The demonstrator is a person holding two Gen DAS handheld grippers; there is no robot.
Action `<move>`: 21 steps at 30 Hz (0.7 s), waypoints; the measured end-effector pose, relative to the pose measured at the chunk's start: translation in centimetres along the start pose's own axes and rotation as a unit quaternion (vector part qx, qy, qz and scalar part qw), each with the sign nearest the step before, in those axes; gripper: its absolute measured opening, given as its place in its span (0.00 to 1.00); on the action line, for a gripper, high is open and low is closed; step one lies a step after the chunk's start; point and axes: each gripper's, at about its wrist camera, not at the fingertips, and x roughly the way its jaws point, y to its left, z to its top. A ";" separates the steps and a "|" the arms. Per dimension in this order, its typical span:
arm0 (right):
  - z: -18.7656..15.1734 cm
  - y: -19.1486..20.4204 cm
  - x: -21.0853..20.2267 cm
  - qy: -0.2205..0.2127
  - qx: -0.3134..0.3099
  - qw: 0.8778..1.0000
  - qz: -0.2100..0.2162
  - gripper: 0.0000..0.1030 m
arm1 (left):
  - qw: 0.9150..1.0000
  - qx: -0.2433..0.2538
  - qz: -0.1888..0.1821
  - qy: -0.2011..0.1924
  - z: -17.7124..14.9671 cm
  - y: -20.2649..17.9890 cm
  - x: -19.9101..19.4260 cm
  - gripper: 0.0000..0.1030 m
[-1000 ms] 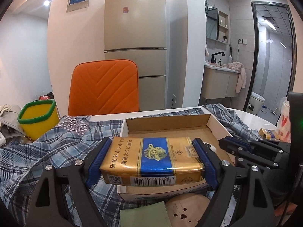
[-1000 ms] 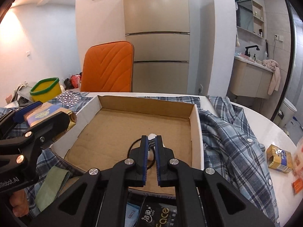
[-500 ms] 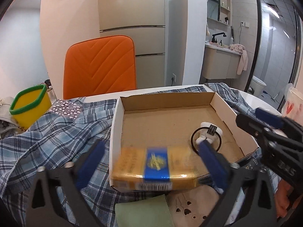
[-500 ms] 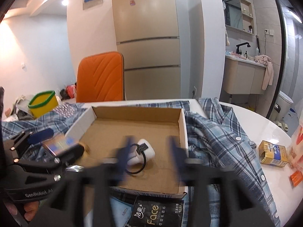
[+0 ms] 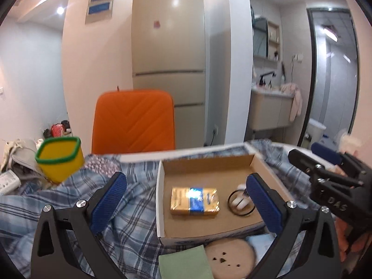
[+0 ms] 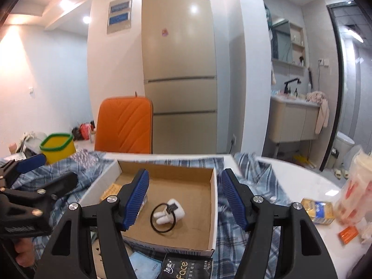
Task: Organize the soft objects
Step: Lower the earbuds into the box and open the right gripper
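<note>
— Where do the soft things lie?

— In the shallow brown cardboard box [image 5: 210,176] with white outer walls. The gold-and-blue soft packet [image 5: 194,201] lies flat on the box floor toward its left side, and the small white plush piece with a black ring [image 6: 167,215] lies on the floor just right of that packet, not touching it.

— And the grippers?

— The left gripper [image 5: 186,200] hangs in front of the box, released, its blue pads [image 5: 108,201] spread wide with nothing pressed between them. The right gripper [image 6: 184,200] (black frame, same blue pads) has just been opening; it too is released, the plush piece lying free inside the box beyond its fingers.
</note>
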 end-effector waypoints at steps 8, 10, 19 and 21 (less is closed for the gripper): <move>0.9 0.0 -5.0 -0.032 -0.002 0.999 0.012 0.66 | 0.998 -0.009 -0.012 -0.054 1.0 0.3 -5.3 0.99; 0.5 0.1 -6.0 -0.032 -0.003 0.999 0.020 0.66 | 0.998 -0.006 -0.007 -0.062 0.3 0.0 -6.1 0.99; -2.3 0.2 -5.1 -0.010 -0.009 1.000 0.011 0.75 | 0.996 0.005 0.003 -0.087 -3.4 -0.3 -6.1 1.00; -2.8 0.2 -4.6 -0.005 -0.007 1.000 0.014 0.78 | 0.996 0.011 -0.001 -0.089 -4.1 -0.5 -5.6 1.00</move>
